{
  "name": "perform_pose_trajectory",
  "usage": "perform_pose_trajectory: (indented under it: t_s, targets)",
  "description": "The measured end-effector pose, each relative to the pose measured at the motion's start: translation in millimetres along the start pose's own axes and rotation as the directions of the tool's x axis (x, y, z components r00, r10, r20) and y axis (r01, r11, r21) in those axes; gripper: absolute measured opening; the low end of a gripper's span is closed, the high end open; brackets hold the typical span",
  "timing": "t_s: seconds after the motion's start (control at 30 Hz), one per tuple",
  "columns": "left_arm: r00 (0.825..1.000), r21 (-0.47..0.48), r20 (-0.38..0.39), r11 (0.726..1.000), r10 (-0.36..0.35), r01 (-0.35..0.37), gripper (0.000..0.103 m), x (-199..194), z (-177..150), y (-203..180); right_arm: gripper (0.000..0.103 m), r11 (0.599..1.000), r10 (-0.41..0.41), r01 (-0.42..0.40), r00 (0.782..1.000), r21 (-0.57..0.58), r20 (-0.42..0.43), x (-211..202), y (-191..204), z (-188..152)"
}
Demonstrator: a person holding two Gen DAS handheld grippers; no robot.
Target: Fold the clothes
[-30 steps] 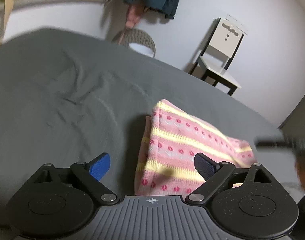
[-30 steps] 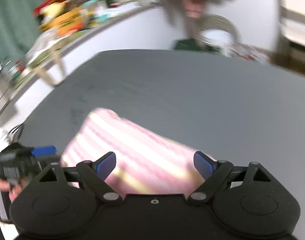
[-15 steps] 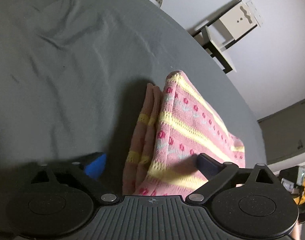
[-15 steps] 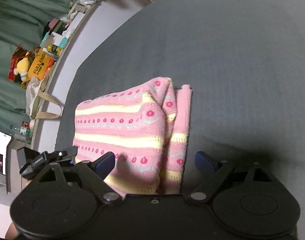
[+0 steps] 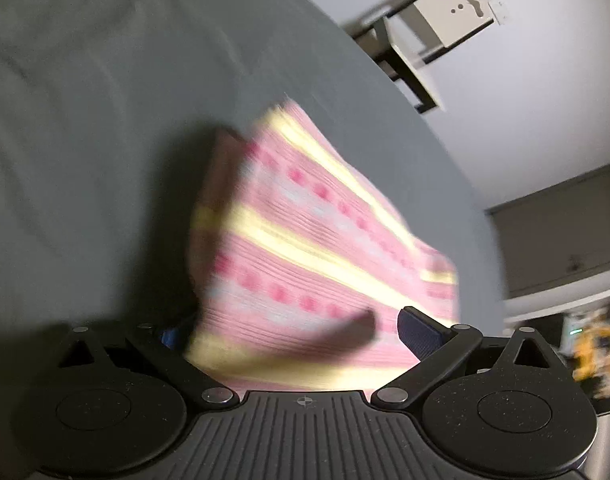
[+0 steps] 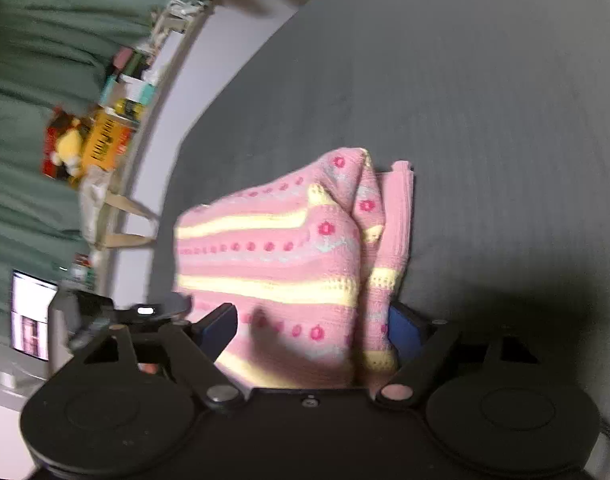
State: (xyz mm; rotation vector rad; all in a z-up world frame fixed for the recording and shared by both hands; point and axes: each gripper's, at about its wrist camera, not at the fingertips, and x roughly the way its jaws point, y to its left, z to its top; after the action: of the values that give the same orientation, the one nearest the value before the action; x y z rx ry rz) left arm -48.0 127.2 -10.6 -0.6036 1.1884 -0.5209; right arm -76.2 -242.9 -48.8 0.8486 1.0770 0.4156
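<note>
Both tools, left (image 5: 293,330) and right (image 6: 313,330), straddle the already folded pink-and-yellow striped knit garment (image 6: 281,264) lower centre on the grey bed (image 6: 485,120), jaws spread, apparently about to clamp.

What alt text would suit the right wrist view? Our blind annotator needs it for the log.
A folded pink knit garment with yellow stripes and red flowers lies on a grey bedsheet, its near edge between the open blue fingers of the right tool. At left, a cluttered shelf and green curtain.

Open grey bedsheet (image 6: 485,100) beyond sweater (image 6: 281,248)
</note>
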Motion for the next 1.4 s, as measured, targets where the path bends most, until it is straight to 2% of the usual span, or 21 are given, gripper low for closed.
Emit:
perform_pose_trajectory:
  t_s: [0.07, 0.13, 0.3, 0.33, 0.37, 0.4, 0.43, 0.5, 0.53, 0.6, 0.7, 0.8, 0.9, 1.0, 1.17, 1.23, 1.33, 1.4]
  targets:
    - [0.998, 0.069, 0.0, 0.996, 0.063, -0.063, 0.1, 8, -4, -11, 0.081, 1.0, -0.001, 0.001, 1.0, 0.008, 0.009, 2, 0, -1]
    - [0.997, 0.092, 0.0, 0.993, 0.081, -0.081, 0.102, 11, -5, -17, 0.081, 1.0, 0.003, -0.004, 1.0, 0.02, 0.021, 3, 0, -2]
    - [0.999, -0.003, 0.034, 0.999, 0.039, -0.039, 0.102, 15, 1, -10, 0.08, 0.999, 0.051, -0.051, 0.999, 0.014, 0.02, 16, 4, -2]
    - [0.997, 0.016, 0.05, 0.998, 0.057, -0.058, 0.102, 14, -2, -12, 0.078, 0.999, 0.051, -0.051, 0.998, 0.007, 0.025, 18, 5, -2]
    - [0.995, 0.035, 0.067, 0.996, 0.075, -0.077, 0.1, 14, -5, -14, 0.068, 0.999, 0.041, -0.041, 0.999, -0.004, 0.034, 18, 6, -3]
    - [0.992, 0.055, 0.083, 0.994, 0.094, -0.098, 0.092, 13, -8, -16, 0.054, 0.999, 0.028, -0.027, 0.999, -0.017, 0.045, 17, 7, -4]
    - [0.986, 0.082, 0.1, 0.987, 0.132, -0.14, 0.077, 13, -10, -19, 0.05, 0.999, 0.016, -0.014, 0.998, -0.029, 0.056, 16, 8, -5]
    - [0.976, 0.105, 0.125, 0.976, 0.176, -0.189, 0.062, 10, -12, -20, 0.04, 0.998, -0.009, 0.014, 0.997, -0.054, 0.078, 14, 10, -8]
    - [0.975, 0.095, 0.134, 0.977, 0.175, -0.189, 0.056, 8, -13, -19, 0.035, 0.997, -0.022, 0.028, 0.996, -0.066, 0.089, 14, 11, -9]
    - [0.972, 0.107, 0.152, 0.974, 0.18, -0.197, 0.05, 3, -14, -18, 0.03, 0.994, -0.046, 0.056, 0.993, -0.089, 0.112, 12, 13, -12]
    - [0.96, 0.196, 0.186, 0.949, 0.21, -0.245, 0.046, -8, -17, -29, 0.027, 0.976, -0.067, 0.095, 0.987, -0.198, 0.146, 9, 28, -17]
    - [0.95, 0.279, 0.21, 0.917, 0.232, -0.286, 0.045, -22, -14, -43, 0.027, 0.931, -0.091, 0.151, 0.978, -0.332, 0.188, 7, 52, -25]
    - [0.943, 0.307, 0.218, 0.9, 0.25, -0.31, 0.045, -46, -5, -49, 0.026, 0.878, -0.096, 0.188, 0.97, -0.44, 0.223, 5, 79, -31]
    - [0.936, 0.31, 0.227, 0.891, 0.269, -0.331, 0.045, -80, 15, -59, 0.026, 0.869, -0.057, 0.162, 0.971, -0.468, 0.231, 3, 102, -23]
    - [0.909, 0.285, 0.245, 0.871, 0.338, -0.4, 0.045, -136, 61, -79, 0.026, 0.864, 0.023, 0.113, 0.965, -0.491, 0.263, 6, 150, 4]
    - [0.893, 0.277, 0.248, 0.856, 0.375, -0.437, 0.045, -151, 77, -84, 0.026, 0.857, 0.049, 0.101, 0.96, -0.505, 0.275, 10, 172, 17]
    - [0.856, 0.296, 0.286, 0.81, 0.429, -0.505, 0.045, -150, 108, -94, 0.026, 0.852, 0.077, 0.086, 0.955, -0.516, 0.287, 20, 194, 33]
    - [0.833, 0.352, 0.335, 0.762, 0.439, -0.543, 0.045, -142, 127, -97, 0.026, 0.858, 0.075, 0.096, 0.949, -0.505, 0.307, 32, 202, 44]
